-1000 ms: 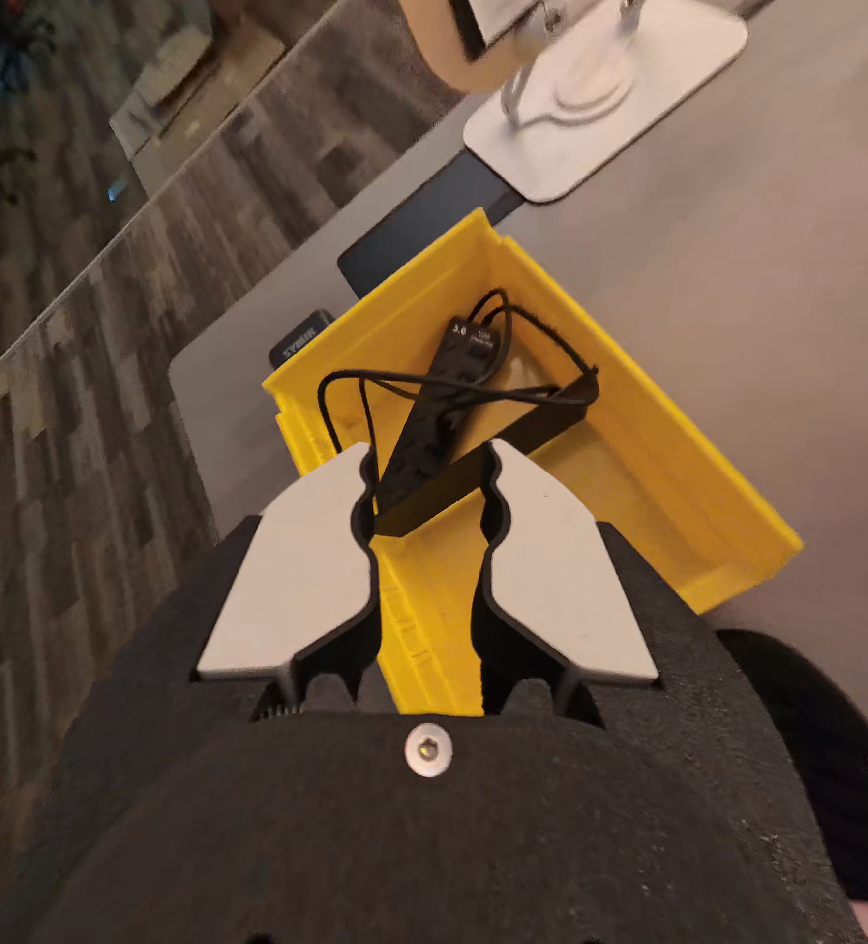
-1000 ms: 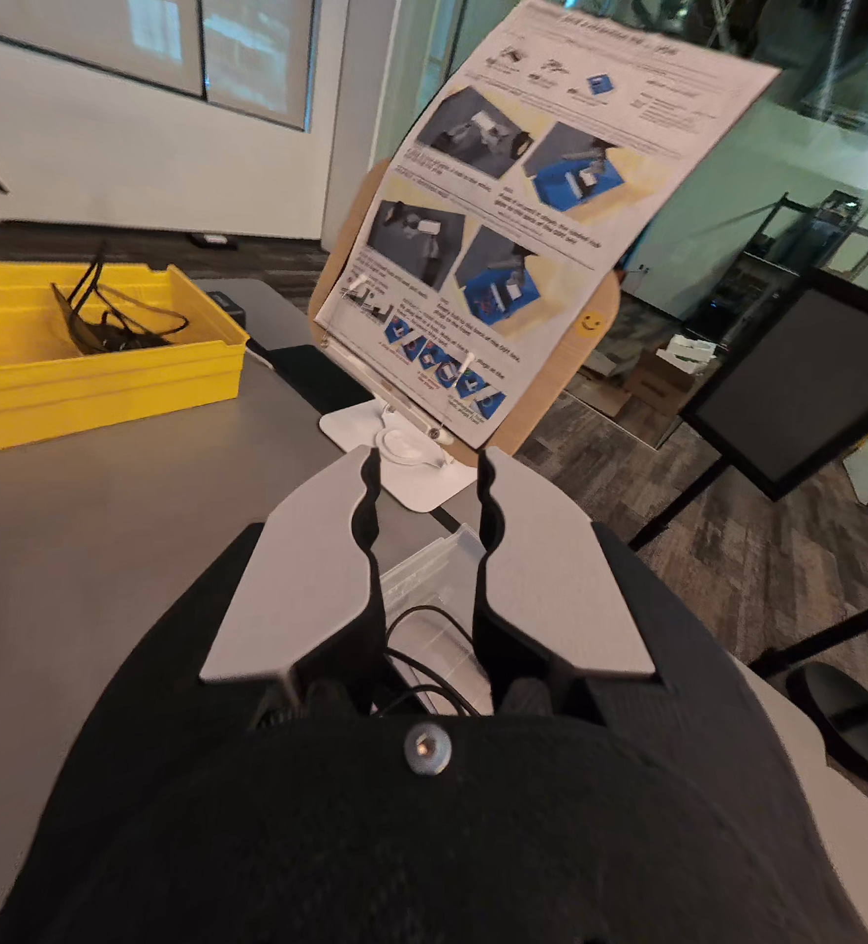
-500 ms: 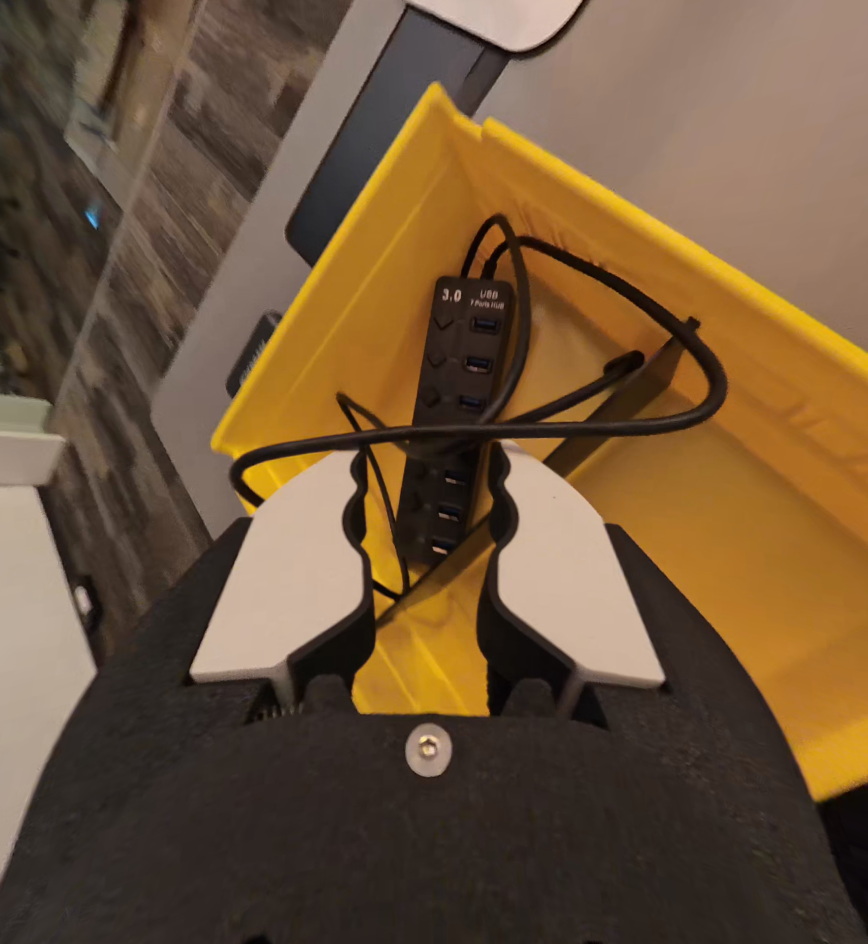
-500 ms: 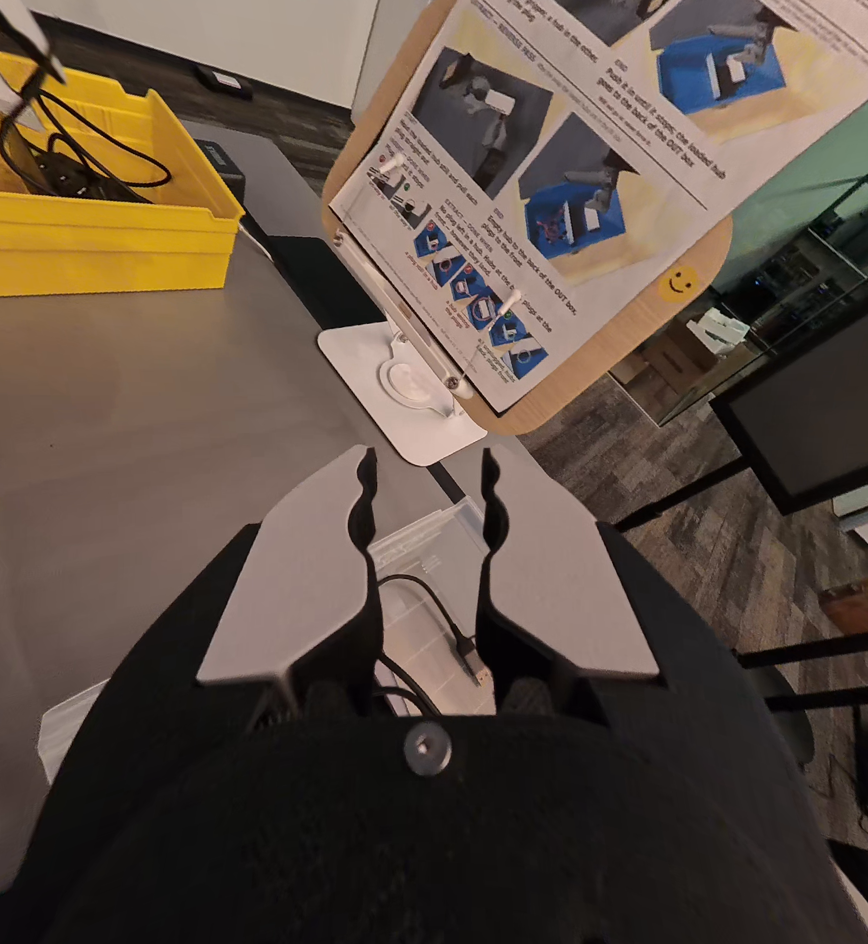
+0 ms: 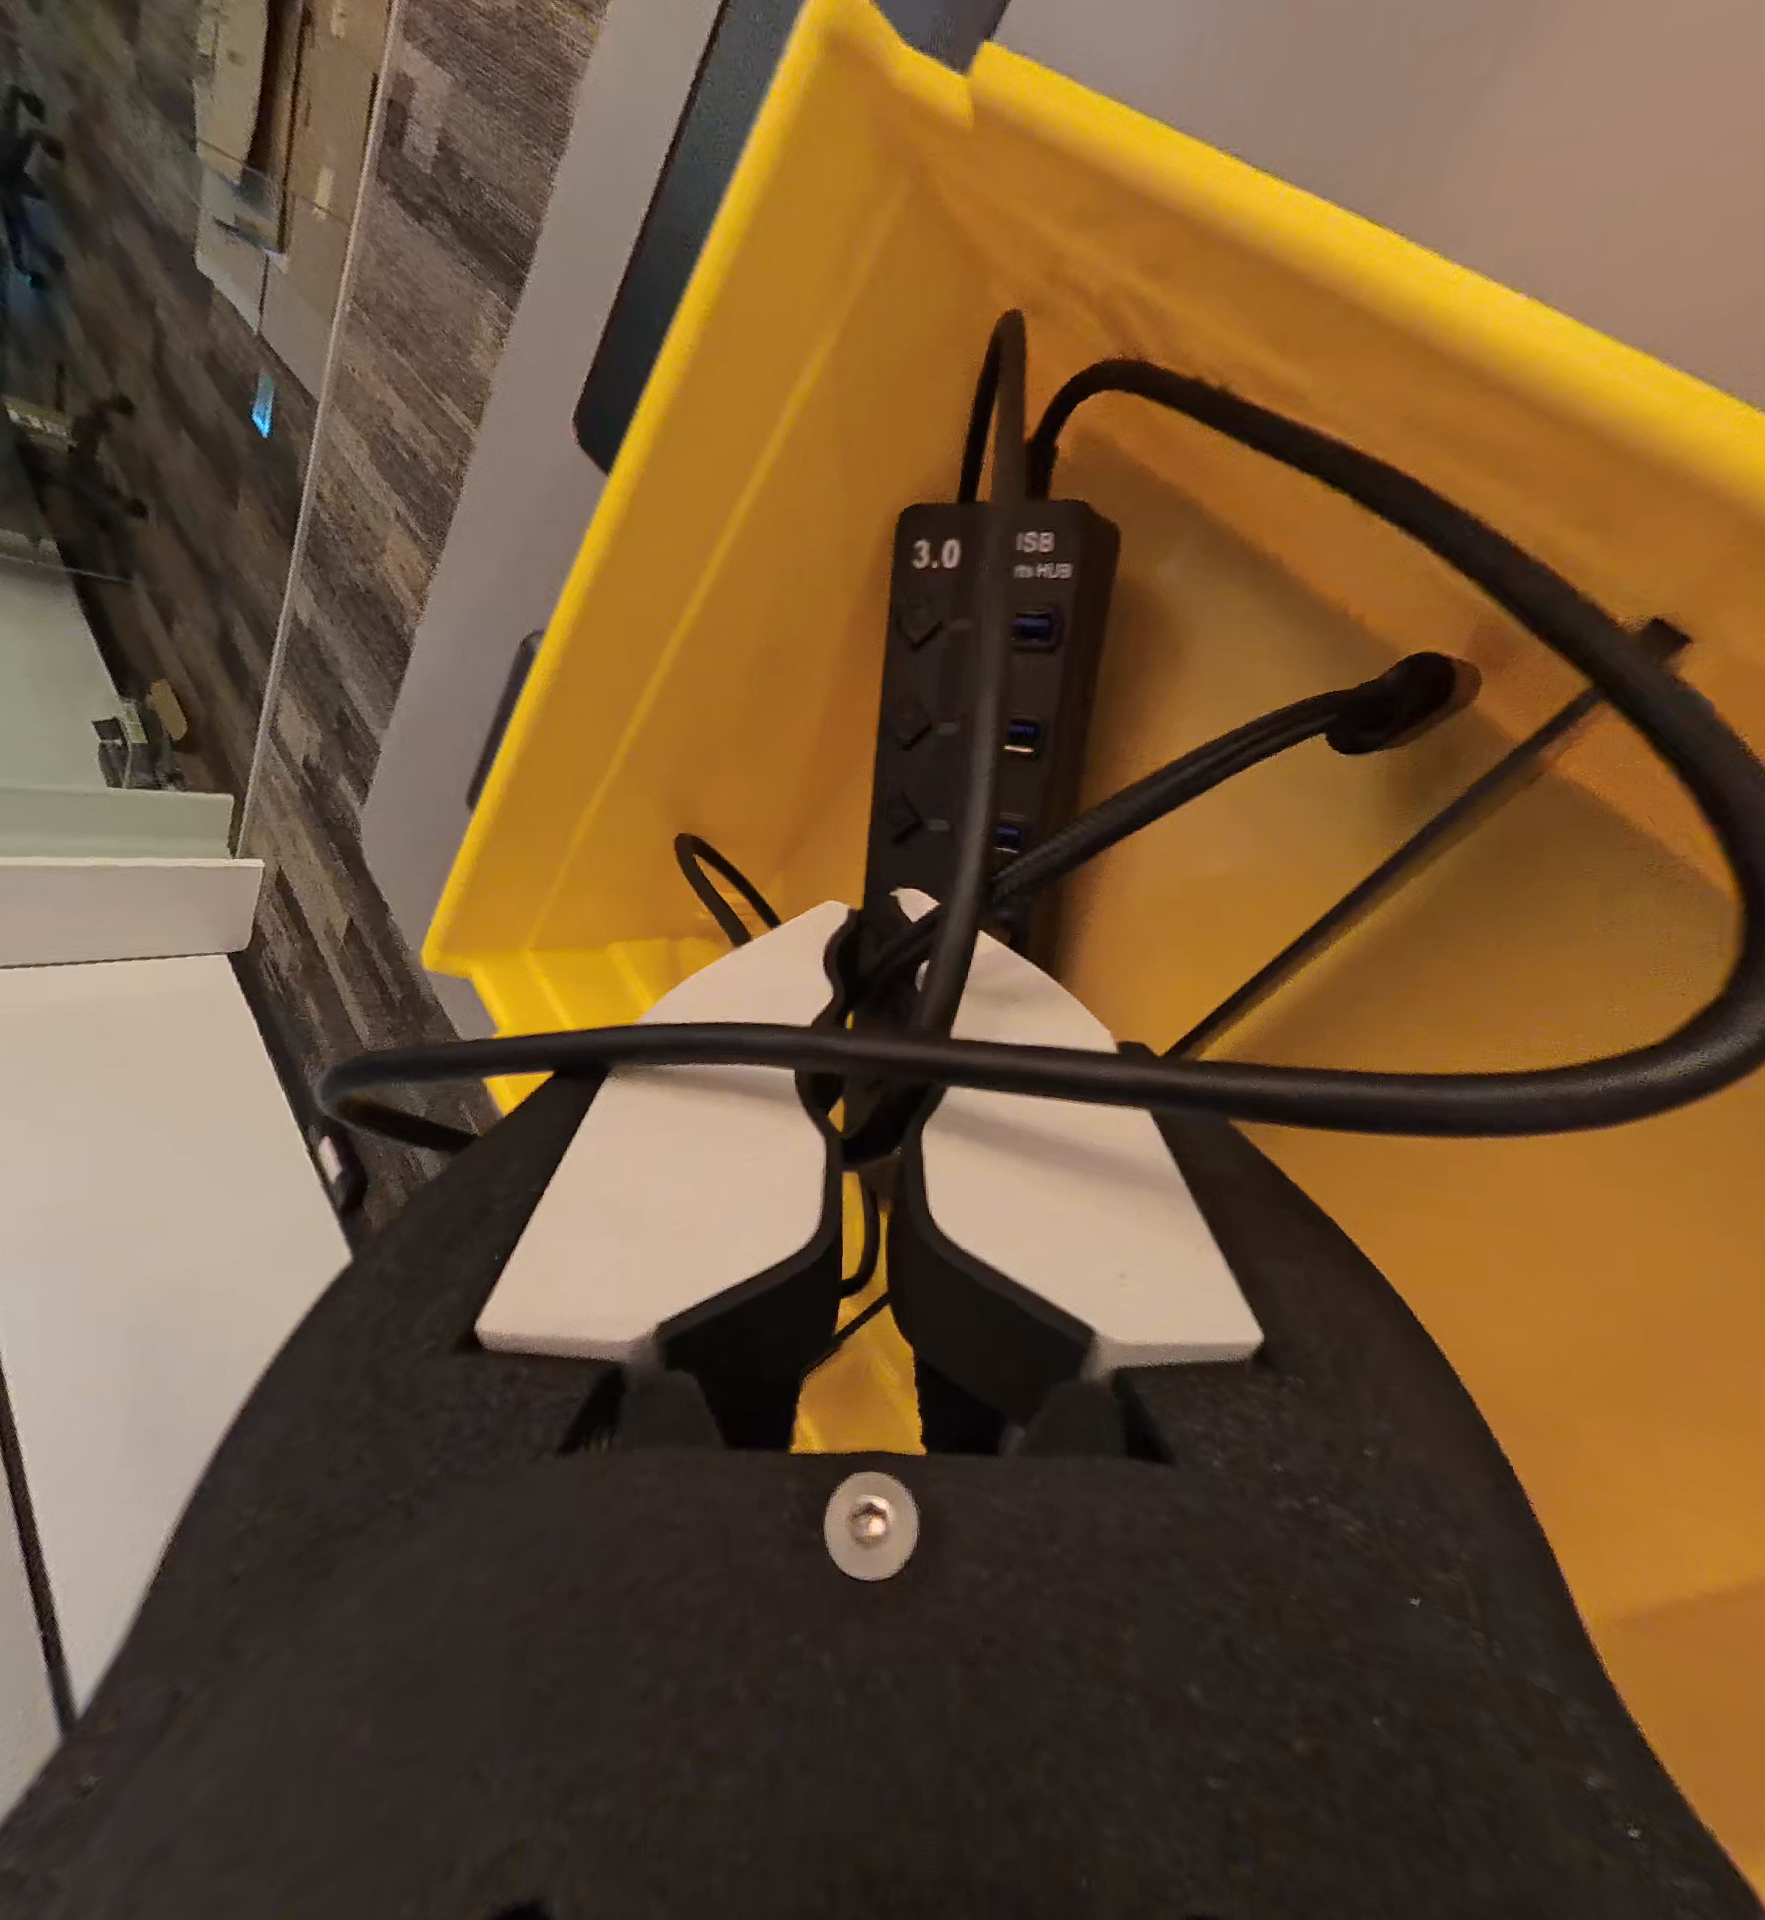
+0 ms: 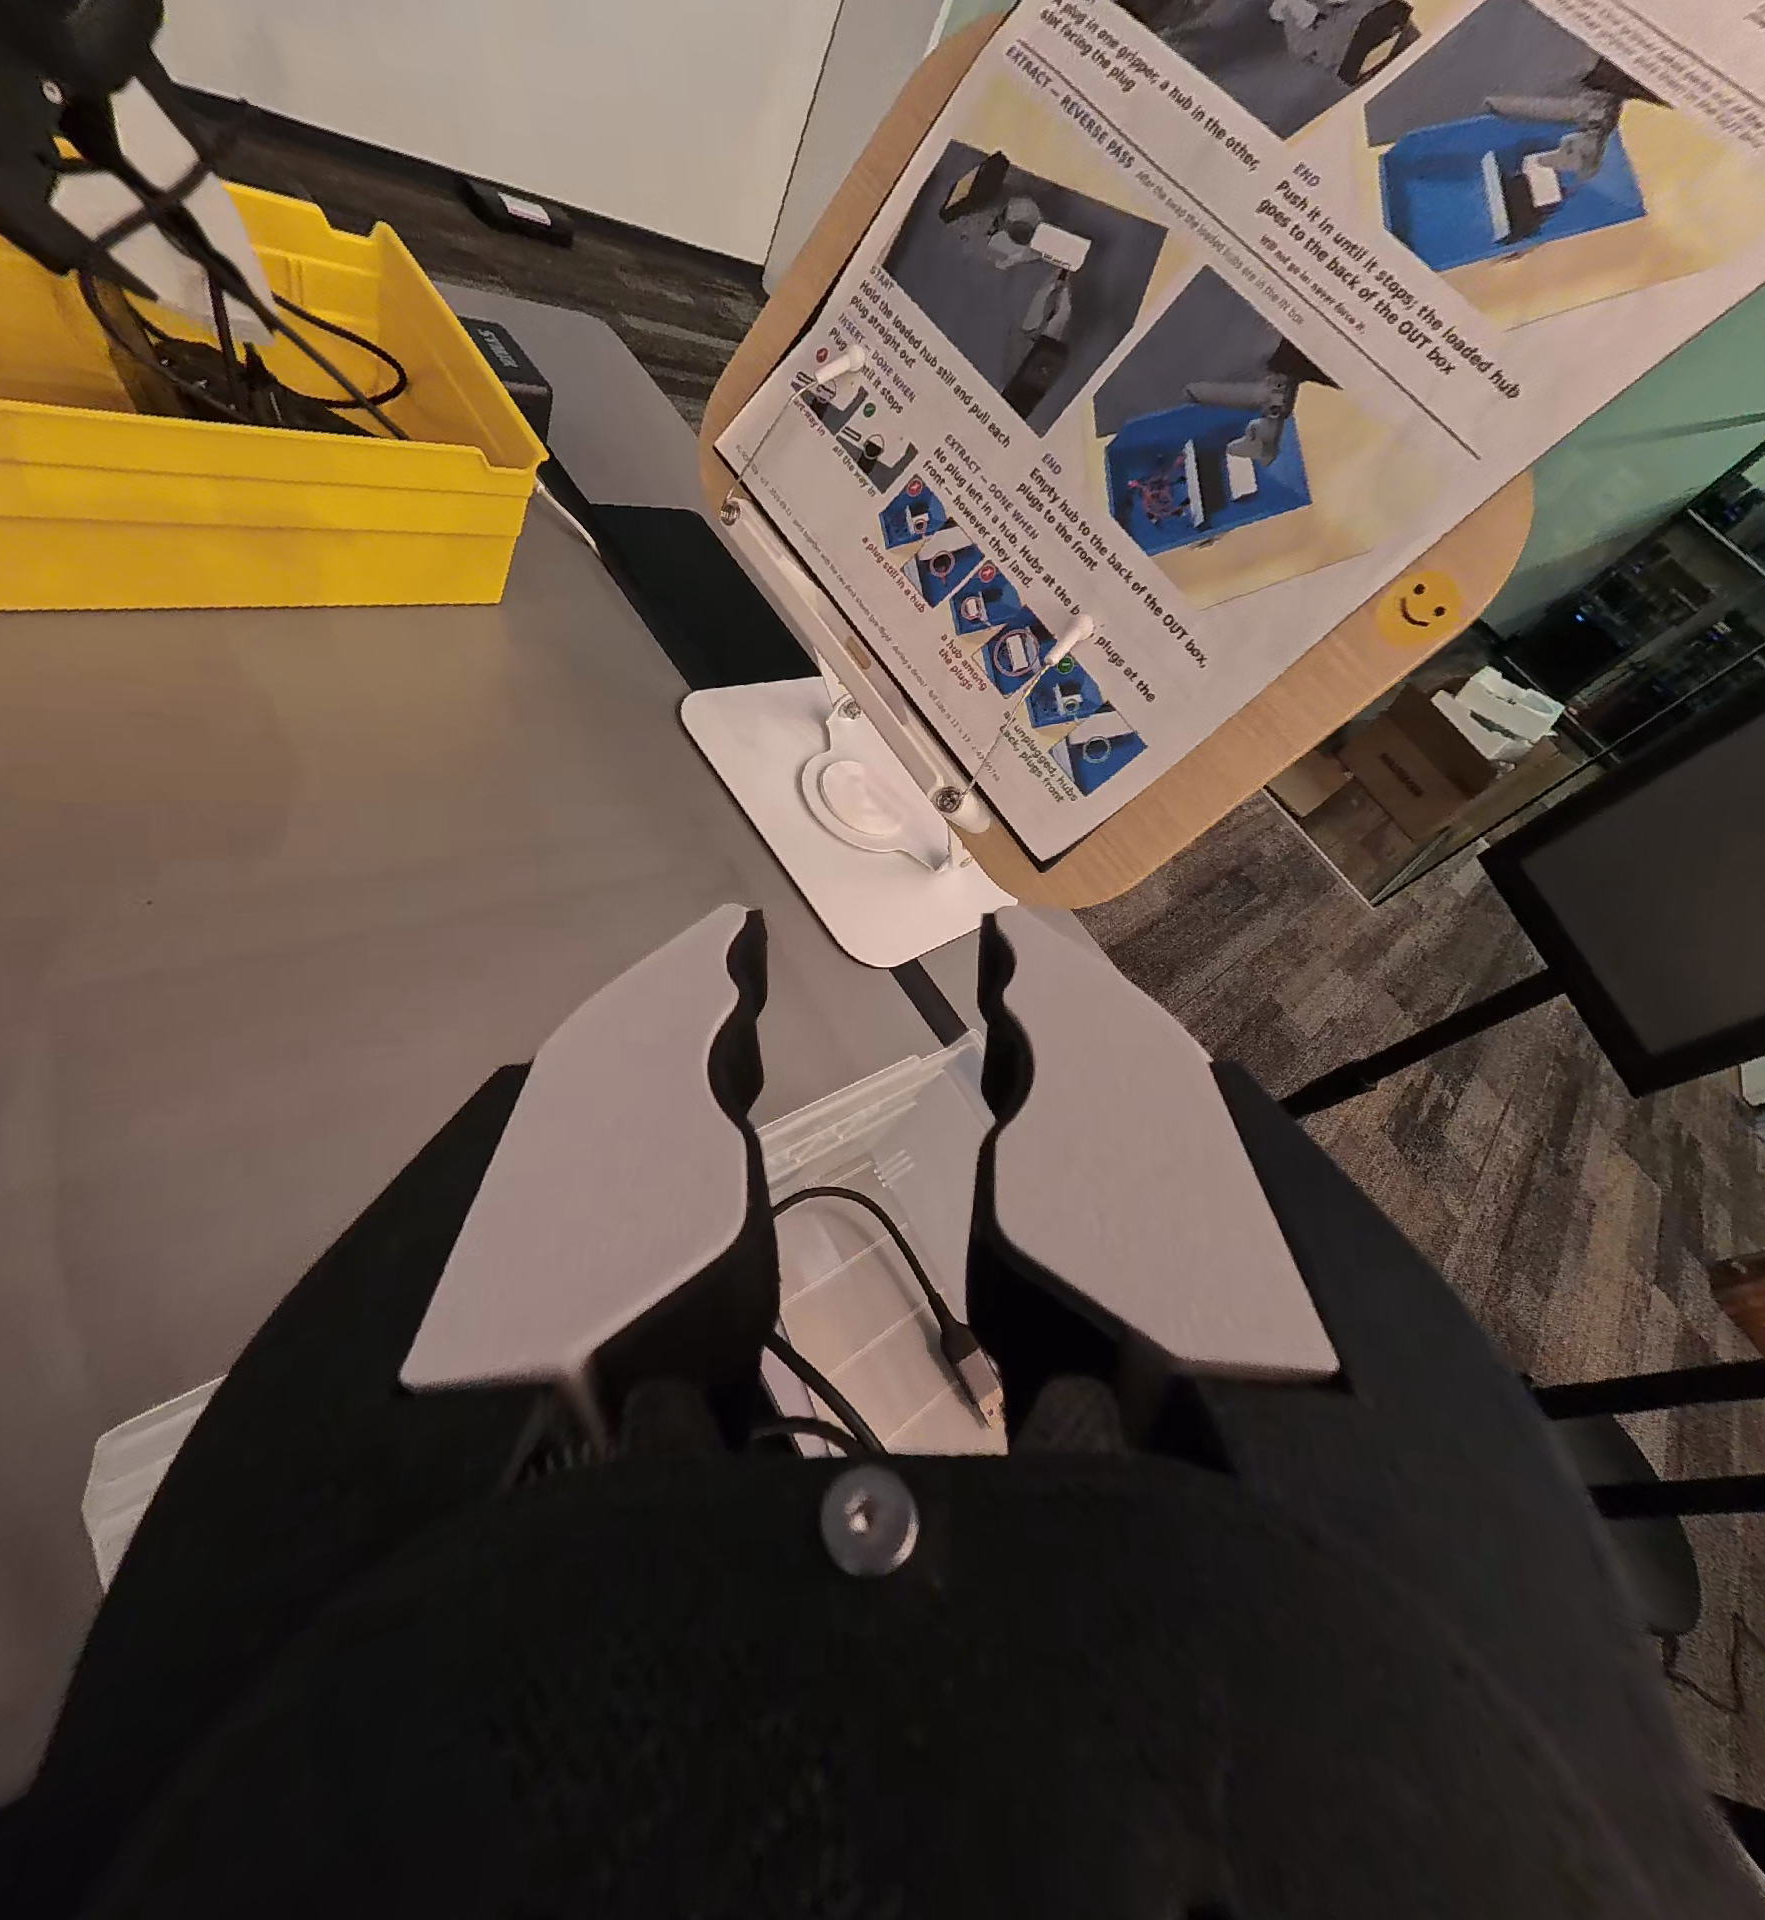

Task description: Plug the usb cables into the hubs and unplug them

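An office-like lab or data-collection workspace: a grey table (image 6: 234, 883) carries a yellow parts bin (image 6: 234, 520) and a stand-mounted instruction sheet (image 6: 1221, 364), with carpet-tile flooring (image 6: 1480, 1143), glass partitions, cardboard boxes and a dark monitor (image 6: 1709, 904) beyond.

Yellow bin (image 5: 1273, 343): smooth glossy plastic. Hub (image 5: 992, 707): matt black plastic. Table (image 6: 234, 831): smooth grey. Clear box (image 6: 857, 1132): transparent plastic.
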Demonstrator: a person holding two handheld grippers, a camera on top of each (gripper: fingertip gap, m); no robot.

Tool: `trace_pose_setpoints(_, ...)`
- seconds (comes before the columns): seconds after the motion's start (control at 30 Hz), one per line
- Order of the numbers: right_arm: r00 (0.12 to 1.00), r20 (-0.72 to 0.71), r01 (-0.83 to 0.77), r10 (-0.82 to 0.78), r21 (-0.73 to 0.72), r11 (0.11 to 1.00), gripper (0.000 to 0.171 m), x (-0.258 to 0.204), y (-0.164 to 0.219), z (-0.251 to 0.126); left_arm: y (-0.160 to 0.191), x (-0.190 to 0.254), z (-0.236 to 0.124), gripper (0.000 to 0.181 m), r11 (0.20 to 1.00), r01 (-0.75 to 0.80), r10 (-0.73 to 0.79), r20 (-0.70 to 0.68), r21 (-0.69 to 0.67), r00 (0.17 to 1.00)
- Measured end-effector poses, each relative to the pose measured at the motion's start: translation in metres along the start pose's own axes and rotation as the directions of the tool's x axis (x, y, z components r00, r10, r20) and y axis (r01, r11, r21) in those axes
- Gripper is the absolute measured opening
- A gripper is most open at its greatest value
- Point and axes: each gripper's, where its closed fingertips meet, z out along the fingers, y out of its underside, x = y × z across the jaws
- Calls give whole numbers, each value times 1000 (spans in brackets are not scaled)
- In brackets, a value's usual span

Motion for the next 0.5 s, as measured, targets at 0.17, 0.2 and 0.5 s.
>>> trace_pose_setpoints(0.17,1000,31,2,-1,-5,1000,40,-7,-1,10,-3,-12,-7,1,1000,30,-31,61,3,998)
trace_pose_setpoints(0.2,999,39,1,-1,-9,1000,40,-9,-1,13,-5,-14,-10,2,999,40,-41,72,13,997)
trace_pose_setpoints(0.5,983,182,-8,23,-78,997,40,-53,-1,59,-23,-35,-49,1,991,69,-88,174,115,981)
